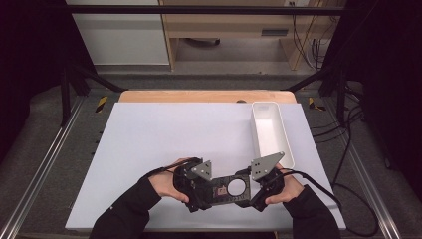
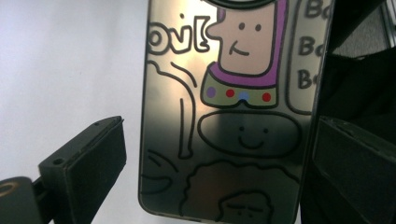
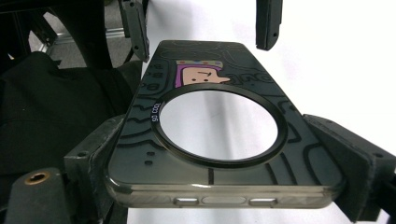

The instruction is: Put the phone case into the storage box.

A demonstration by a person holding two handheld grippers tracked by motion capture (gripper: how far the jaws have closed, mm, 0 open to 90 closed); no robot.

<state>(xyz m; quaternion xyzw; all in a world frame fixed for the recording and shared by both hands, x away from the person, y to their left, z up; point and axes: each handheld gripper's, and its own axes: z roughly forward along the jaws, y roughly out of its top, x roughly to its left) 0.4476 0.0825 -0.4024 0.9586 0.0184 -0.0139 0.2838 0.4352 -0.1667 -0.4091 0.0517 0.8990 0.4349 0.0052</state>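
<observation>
A dark translucent phone case (image 1: 229, 189) with cartoon drawings and a round ring cutout is held just above the white table (image 1: 164, 139) near its front edge. My right gripper (image 1: 249, 191) is shut on it, with both jaws pressed to the case's (image 3: 196, 73) long sides near the ring in the right gripper view (image 3: 215, 123). My left gripper (image 1: 211, 190) stands open around the other end. In the left gripper view (image 2: 215, 123), its left jaw is clear of the case (image 2: 233, 116) and its right jaw is close beside the case's edge.
An empty white rectangular tray (image 1: 255, 129) lies lengthwise at the right of the table, just beyond my right hand. A wooden strip (image 1: 199, 96) runs along the table's far edge. Metal rails flank both sides, and cables trail at the right.
</observation>
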